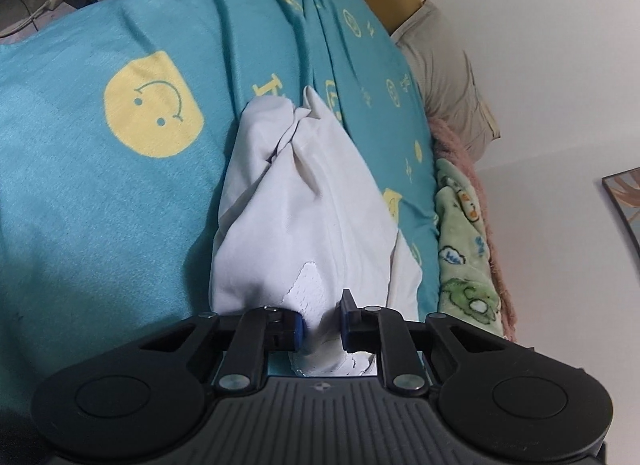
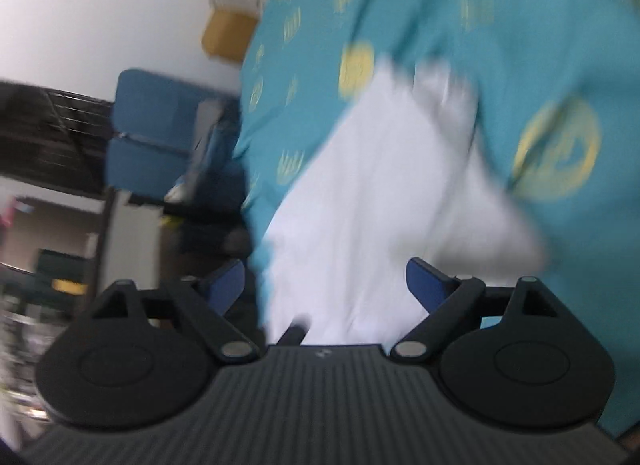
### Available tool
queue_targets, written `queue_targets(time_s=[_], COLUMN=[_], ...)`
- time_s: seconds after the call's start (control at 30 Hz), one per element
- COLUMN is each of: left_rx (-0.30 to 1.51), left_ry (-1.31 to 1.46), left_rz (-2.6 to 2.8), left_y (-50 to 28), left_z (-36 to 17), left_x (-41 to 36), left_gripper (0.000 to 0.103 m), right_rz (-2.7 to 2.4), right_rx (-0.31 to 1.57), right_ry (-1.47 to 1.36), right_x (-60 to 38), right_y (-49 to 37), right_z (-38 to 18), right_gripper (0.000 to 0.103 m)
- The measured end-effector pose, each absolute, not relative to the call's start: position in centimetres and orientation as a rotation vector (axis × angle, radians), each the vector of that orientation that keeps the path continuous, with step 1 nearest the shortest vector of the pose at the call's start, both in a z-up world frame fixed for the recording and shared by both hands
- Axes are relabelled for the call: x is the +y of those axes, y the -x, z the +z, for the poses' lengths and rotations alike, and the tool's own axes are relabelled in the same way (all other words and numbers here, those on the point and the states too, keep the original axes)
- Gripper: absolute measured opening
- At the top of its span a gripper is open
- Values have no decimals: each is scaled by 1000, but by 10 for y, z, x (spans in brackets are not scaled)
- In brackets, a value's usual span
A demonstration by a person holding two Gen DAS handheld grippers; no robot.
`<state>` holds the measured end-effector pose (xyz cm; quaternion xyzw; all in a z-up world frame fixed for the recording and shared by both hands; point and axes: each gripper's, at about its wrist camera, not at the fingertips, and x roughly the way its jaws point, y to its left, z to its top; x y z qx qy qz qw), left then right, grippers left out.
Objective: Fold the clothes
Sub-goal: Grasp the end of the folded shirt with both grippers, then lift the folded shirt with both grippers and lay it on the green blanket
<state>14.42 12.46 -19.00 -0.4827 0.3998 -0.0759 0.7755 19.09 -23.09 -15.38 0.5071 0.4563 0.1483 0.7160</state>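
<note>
Left gripper (image 1: 322, 321) pinching white garment (image 1: 304, 201), right view blurred

R wrist view is motion-blurred throughout: the garment (image 2: 380, 201) reads only as a white mass, folds and edges lost, and the blanket (image 2: 500, 45) prints are smeared, unreadable. Room bkgd at left indistinct. L wrist view: garment's near end (image 1: 320, 365) hidden behind the left gripper (image 1: 322, 325) body; picture frame (image 1: 624, 201) cut off by right edge.
</note>
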Motion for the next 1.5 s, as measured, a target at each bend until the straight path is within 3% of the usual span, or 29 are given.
queue_targets(time_s=[0.17,0.47,0.53,0.67,0.73,0.8,0.83,0.97,1.13,1.2,1.5], left_rx=[846,793,807,844,879,929,956,974,949,940,899], left_ry=[1112,1179,1199,1246,1250,1265,1270,1279,1297,1288,1155], left_rz=[-178,-172,-157,-141,-123,-111,-106,-108,-87,-91,-149], left_y=[-143,-140,-140,-141,-144,-148,-150,-152,-149,-150,-152], left_z=[-195,-197,-201,-211,-217,-226,-230,-235,-235,-234,-198], left_x=[130,136,138,142,144,145,145,148,155,155,151], left_gripper=[16,15,15,17,26,47,51,54,49,36,16], right_rz=[378,31,-42,-34,-26,-28,-30,-37,-15,-12,-25], right_rx=[1180,917,876,880,890,895,897,902,863,854,836], right_ry=[-1225,-1307,-1309,-1307,-1270,-1255,-1248,-1219,-1186,-1174,-1071], right_x=[-185,-222,-232,-231,-225,-225,-225,-233,-234,-234,-230], right_y=[-186,-177,-171,-176,-179,-181,-182,-178,-173,-174,-180], right_z=[-193,-204,-203,-204,-203,-205,-206,-206,-198,-196,-169], right_gripper=[90,88,73,57,50,48,43,31,24,24,22])
